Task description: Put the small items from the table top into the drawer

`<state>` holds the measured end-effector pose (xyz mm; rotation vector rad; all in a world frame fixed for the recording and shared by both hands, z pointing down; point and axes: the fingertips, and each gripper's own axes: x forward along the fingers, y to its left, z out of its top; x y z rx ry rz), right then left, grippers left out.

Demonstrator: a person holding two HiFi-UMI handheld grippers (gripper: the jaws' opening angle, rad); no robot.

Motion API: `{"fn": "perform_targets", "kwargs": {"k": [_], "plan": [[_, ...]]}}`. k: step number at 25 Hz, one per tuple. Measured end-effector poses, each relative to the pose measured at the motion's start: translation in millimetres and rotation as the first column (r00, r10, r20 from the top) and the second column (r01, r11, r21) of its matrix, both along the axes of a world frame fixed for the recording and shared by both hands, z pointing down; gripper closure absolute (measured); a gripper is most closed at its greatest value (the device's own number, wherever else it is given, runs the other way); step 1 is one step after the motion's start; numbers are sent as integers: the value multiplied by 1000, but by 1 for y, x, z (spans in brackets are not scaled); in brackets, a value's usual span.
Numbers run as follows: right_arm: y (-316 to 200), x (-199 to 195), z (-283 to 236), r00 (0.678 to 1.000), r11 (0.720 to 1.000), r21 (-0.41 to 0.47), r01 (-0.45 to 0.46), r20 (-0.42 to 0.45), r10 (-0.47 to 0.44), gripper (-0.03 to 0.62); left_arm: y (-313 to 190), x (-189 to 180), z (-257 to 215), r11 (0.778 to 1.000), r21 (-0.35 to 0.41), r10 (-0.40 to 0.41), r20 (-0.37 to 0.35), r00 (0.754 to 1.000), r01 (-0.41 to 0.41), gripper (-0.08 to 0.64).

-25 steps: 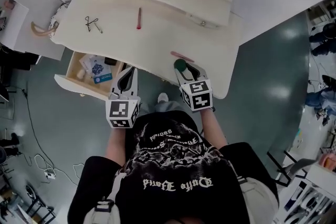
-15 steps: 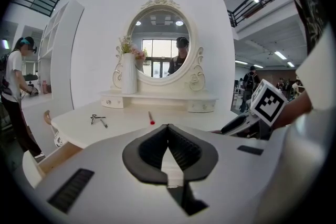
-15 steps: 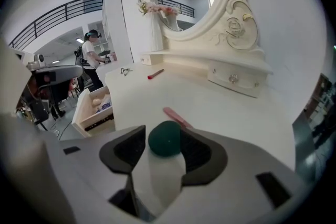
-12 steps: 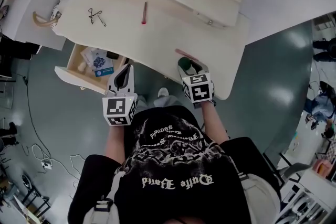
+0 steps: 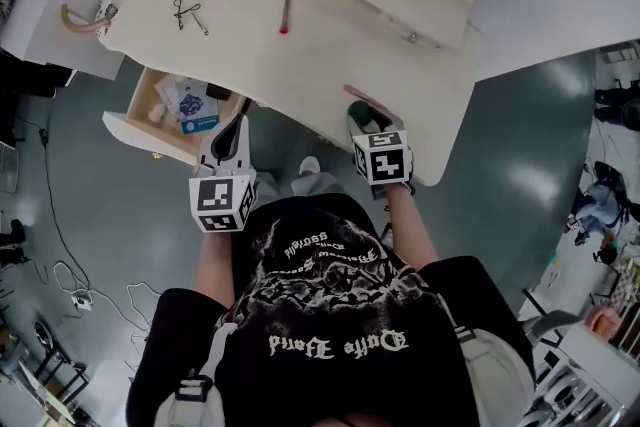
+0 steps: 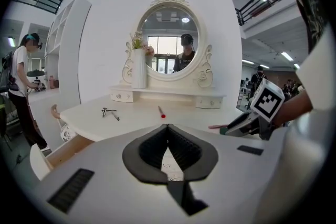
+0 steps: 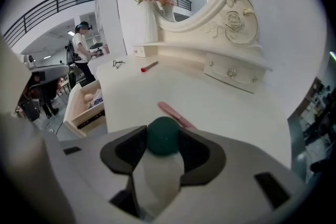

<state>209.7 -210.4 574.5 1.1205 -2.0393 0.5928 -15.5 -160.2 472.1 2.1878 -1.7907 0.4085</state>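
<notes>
**Room.** Open hall with a grey-green floor [image 5: 520, 145] and a railed gallery above. Other people are working far off.

**Surface.** White dressing table [image 5: 300, 65] with a smooth painted top and a curved front edge. A mirror [image 6: 169, 39] and a vase [image 6: 138, 68] stand at its back, toward 12 o'clock in the head view.

**Drawer** [image 5: 130, 130]. Pulled open at the table's 8 o'clock corner. It is partly filled with a blue packet and other small pieces, and there is spare room inside.

**Item in hand: bottle** [image 7: 157, 176].
- Pale body with a round dark green cap [image 7: 164, 136].
- It lies between the jaws of the right gripper [image 5: 366, 120], over the front edge at 5 o'clock. The jaws are closing and the pads meet the cap on both sides.
- Likely light, rigid plastic. The domed cap looks slick and could squirt out of a pinch there, so the straight body below it would be the surer hold.

**Left gripper** [image 5: 236, 130]. Jaws together with nothing between them. It hangs beside the drawer, off the table edge.

**Loose on top.**
- Pink stick [image 5: 362, 97], just beyond the bottle at 1 o'clock of it. It is thin and low-lying and will probably roll.
- Red stick [image 5: 285, 13], mid-table.
- Metal tool [image 5: 186, 13] at 10 o'clock, stiff and awkward in shape.
</notes>
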Motion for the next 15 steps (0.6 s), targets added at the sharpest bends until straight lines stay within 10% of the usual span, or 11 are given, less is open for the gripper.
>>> {"fn": "perform_targets", "kwargs": {"k": [15], "plan": [[0, -4, -1, 993, 995, -1, -104, -48, 103, 534, 1, -34, 0, 1000, 4, 6, -35, 999, -6, 545]]}}
